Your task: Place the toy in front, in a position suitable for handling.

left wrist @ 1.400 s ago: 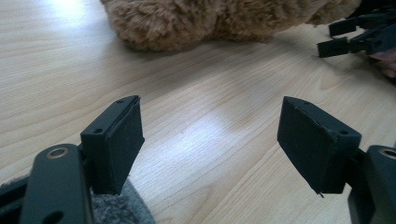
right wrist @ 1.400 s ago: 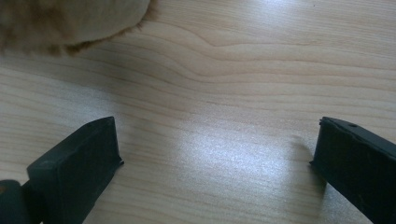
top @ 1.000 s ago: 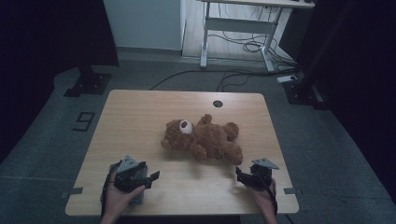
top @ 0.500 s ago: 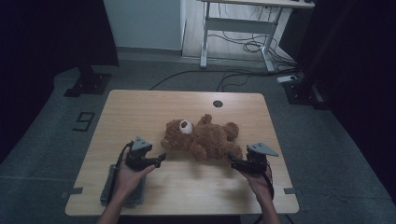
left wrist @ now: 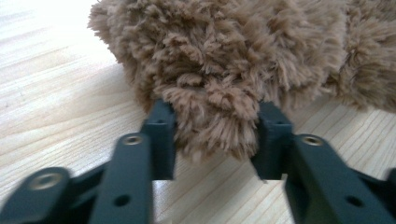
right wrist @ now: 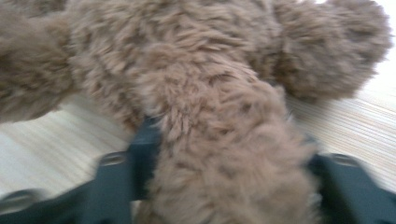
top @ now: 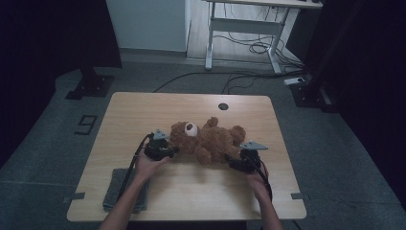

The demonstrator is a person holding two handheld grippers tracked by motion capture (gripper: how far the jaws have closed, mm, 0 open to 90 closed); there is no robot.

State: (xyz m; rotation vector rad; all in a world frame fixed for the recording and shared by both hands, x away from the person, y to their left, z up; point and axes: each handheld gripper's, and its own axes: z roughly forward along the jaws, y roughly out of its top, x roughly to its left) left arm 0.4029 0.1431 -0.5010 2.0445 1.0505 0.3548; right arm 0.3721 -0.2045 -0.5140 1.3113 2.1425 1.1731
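Teddy bear (brown) between both hand-held grippers

I am seeing just one readable sign: a dark figure on the grey floor left of the table, looking like a "9" from the high view, though it may be a "6" seen from the other side. I am finding no lettering, label or brand on anything else; nothing is reading clearly in the two gripper views.
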